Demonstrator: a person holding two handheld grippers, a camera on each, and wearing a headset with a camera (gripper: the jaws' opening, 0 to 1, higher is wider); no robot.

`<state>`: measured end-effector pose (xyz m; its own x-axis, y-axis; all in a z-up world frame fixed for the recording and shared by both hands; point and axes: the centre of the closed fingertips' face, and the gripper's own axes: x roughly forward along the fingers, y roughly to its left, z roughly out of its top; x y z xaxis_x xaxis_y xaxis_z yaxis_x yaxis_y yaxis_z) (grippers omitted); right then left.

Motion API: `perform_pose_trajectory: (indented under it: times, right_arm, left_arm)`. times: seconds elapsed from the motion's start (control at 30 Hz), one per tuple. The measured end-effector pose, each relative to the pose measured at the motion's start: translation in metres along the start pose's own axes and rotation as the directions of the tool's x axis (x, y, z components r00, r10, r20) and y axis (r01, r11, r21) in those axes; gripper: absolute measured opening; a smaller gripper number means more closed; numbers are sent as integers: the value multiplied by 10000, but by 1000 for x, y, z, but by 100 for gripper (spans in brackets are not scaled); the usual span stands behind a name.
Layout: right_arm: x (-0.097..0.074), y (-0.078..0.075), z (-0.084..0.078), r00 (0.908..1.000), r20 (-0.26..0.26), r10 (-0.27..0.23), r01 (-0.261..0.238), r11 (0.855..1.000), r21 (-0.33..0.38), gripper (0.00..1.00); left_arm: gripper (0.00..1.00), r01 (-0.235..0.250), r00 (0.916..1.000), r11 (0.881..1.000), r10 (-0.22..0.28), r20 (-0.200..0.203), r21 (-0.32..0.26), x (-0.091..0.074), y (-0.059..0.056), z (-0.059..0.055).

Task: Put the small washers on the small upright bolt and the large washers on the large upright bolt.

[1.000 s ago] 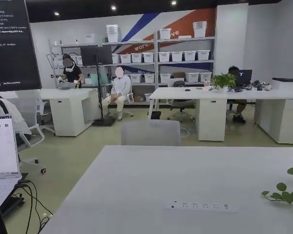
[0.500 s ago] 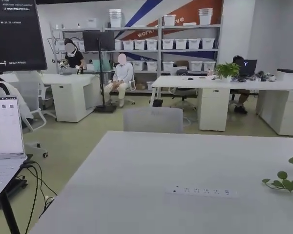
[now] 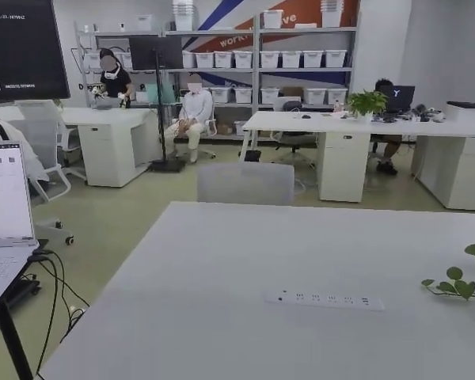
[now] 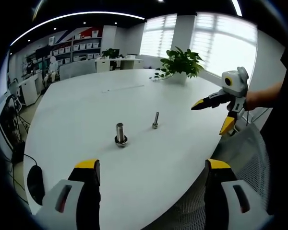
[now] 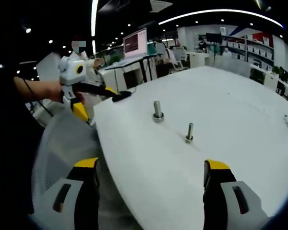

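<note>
Head view, left to right. At the left edge, open laptop (image 3: 4,206) on a separate stand. Across the lower frame, white table (image 3: 182,317), with a power strip (image 3: 324,301) lying flat right of centre. Beyond the far table edge, grey chair back (image 3: 245,184). At the right edge, leafy sprig (image 3: 457,283) reaching in over the tabletop.

Left gripper view, left to right. At the bottom, left gripper (image 4: 152,165): jaws spread wide, nothing between them. On the table ahead, large upright bolt (image 4: 120,134), standing on a wider foot. Near it on the right and slightly farther off, small upright bolt (image 4: 155,120), apart from the large one. At the far table edge, potted plant (image 4: 180,62). Off the table's right edge, right gripper (image 4: 209,120), above a mesh chair back (image 4: 245,158): jaws likewise spread wide, holding nothing.

Right gripper view, left to right. Left gripper at the left, one fingertip over the table corner. Large bolt farther off and to the left; small bolt nearer and to the right.
</note>
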<state>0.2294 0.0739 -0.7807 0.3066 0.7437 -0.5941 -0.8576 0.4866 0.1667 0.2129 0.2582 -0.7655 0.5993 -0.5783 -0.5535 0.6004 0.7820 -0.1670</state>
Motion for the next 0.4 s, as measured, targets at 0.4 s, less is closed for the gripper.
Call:
perform_pose_trajectory:
  times: [0.4]
  right_arm:
    - [-2, -4, -5, 9997, -133, -194, 194, 9998, 48, 88]
  left_arm:
    - [89, 7, 10000, 10000, -7, -48, -30, -1, 0, -3]
